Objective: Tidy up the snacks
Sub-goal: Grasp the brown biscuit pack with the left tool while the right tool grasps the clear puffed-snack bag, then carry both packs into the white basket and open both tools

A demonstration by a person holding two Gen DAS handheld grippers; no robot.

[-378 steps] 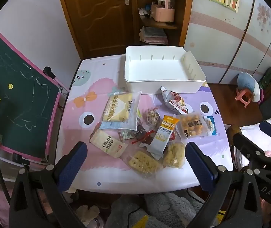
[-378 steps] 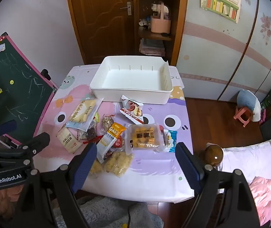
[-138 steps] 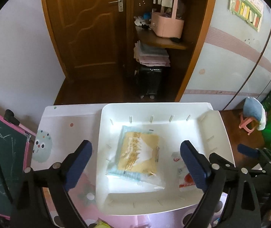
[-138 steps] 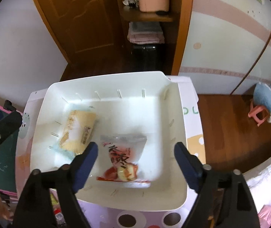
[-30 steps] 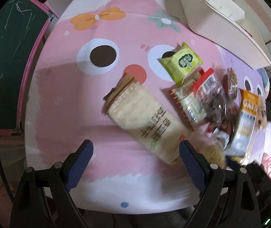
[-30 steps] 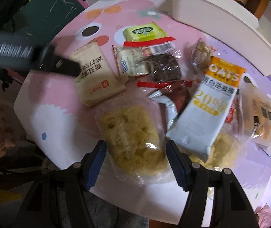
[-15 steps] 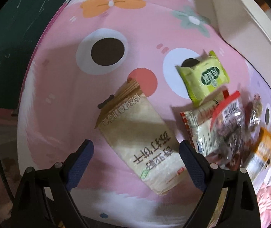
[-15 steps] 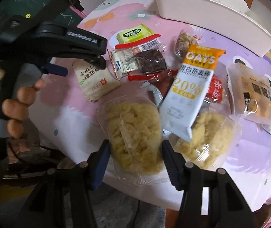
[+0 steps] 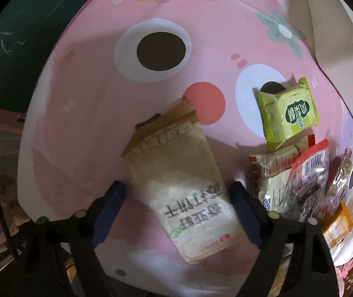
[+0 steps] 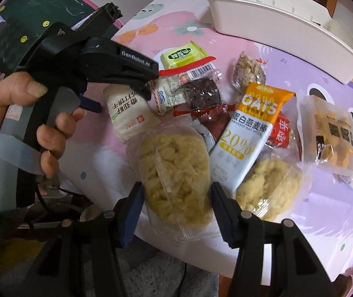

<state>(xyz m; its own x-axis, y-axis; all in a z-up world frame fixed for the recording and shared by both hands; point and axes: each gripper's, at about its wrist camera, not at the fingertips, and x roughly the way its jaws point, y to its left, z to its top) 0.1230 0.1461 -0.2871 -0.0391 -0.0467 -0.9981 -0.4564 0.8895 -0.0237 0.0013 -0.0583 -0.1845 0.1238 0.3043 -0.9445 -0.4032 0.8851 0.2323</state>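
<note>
A beige cracker packet [image 9: 181, 198] lies on the pink tablecloth between the fingers of my left gripper [image 9: 176, 193]. Its jaws are closing, and a gap still shows at the left pad [image 9: 109, 205]. In the right wrist view a hand [image 10: 28, 113] holds that gripper over the same packet [image 10: 127, 109]. My right gripper [image 10: 176, 193] is shut on a clear bag of yellow puffs [image 10: 174, 173] at the table's near edge, pads against both sides. The white bin [image 10: 288, 24] stands at the far side, its inside hidden.
Loose snacks crowd the table: a green packet [image 9: 288, 113], a dark date packet [image 10: 201, 94], an OATS bar [image 10: 250, 128], a second puff bag [image 10: 268, 185], a cake packet [image 10: 335, 138]. A green chalkboard [image 10: 15, 24] leans at the left.
My left gripper has sunk onto the cracker packet, rolled a little, and its jaws have narrowed. It has come into the right wrist view. The right jaws closed in on the puff bag.
</note>
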